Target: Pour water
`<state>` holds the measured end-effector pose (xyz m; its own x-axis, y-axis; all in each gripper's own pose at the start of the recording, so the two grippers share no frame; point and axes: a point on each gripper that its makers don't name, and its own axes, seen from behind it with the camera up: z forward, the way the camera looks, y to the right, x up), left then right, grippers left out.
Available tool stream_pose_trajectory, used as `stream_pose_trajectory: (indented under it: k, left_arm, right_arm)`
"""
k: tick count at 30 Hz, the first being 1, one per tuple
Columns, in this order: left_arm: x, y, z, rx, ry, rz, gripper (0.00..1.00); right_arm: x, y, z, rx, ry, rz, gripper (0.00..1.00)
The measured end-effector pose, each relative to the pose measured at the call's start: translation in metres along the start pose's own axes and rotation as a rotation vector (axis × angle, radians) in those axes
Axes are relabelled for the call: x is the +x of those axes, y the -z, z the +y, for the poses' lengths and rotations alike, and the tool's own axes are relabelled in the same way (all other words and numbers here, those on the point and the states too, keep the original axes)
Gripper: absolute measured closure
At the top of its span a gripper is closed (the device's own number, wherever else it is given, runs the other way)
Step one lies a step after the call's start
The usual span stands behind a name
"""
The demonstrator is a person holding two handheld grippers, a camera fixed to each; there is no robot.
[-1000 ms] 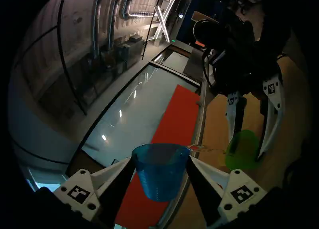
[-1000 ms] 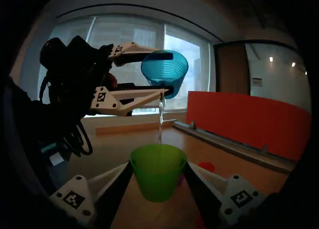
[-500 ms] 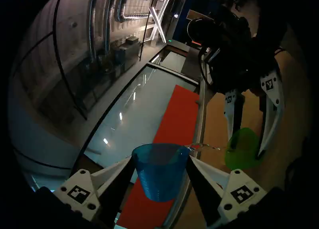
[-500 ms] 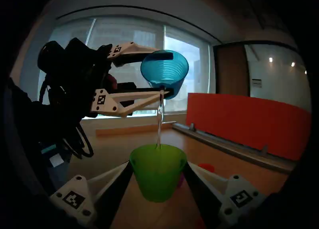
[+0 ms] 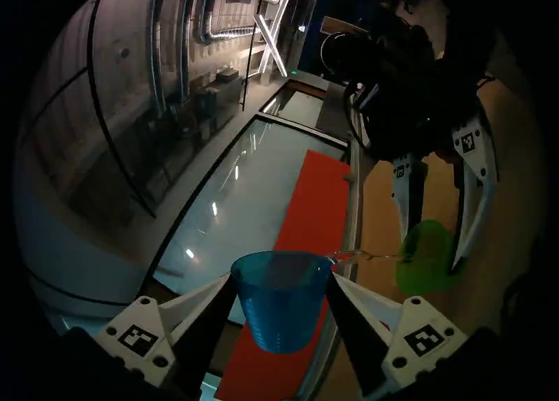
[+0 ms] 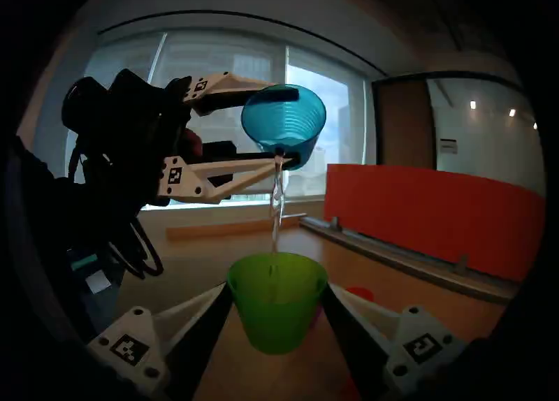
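Note:
My left gripper (image 5: 281,300) is shut on a blue cup (image 5: 281,296), tipped on its side. In the right gripper view the same blue cup (image 6: 283,123) hangs above, with the left gripper (image 6: 279,125) closed around it. A thin stream of water (image 6: 274,209) falls from its rim into the green cup (image 6: 277,300). My right gripper (image 6: 277,304) is shut on that green cup and holds it upright over the wooden table (image 6: 209,261). In the left gripper view the green cup (image 5: 427,258) sits between the right gripper's white fingers (image 5: 476,184), and the water (image 5: 363,256) arcs toward it.
A red partition (image 6: 447,216) with a metal rail runs along the table's right side. Large windows (image 6: 209,79) stand behind. A small red object (image 6: 362,292) lies on the table past the green cup. A person's dark sleeve and cables (image 6: 105,191) are at left.
The blue cup has tipped a little further and shifted slightly left. Water keeps streaming into the green cup, which has stayed in place.

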<state>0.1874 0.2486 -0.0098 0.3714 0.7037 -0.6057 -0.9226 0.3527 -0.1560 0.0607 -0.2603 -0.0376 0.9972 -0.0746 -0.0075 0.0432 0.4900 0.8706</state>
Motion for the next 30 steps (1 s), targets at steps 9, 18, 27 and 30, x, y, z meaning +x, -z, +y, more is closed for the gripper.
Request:
stream_pose_trajectory:
  k: [9,18,27,30]
  left_arm:
    - [0.0012,0.0006,-0.0033,0.006,-0.03,0.0,0.14]
    - [0.0023,0.0016,-0.0044,0.007,-0.059,0.002,0.14]
    - [0.006,0.0008,-0.004,-0.002,-0.08,0.009,0.14]
    - [0.0072,0.0001,-0.0064,-0.001,-0.09,0.01,0.14]
  right_arm:
    - [0.0021,0.0003,-0.001,0.002,0.008,0.003,0.1]
    - [0.0041,0.0009,-0.0018,0.001,0.009,0.006,0.1]
    - [0.0064,0.002,-0.002,-0.003,0.013,0.009,0.1]
    - [0.0063,0.0029,-0.0018,-0.003,0.013,0.011,0.1]
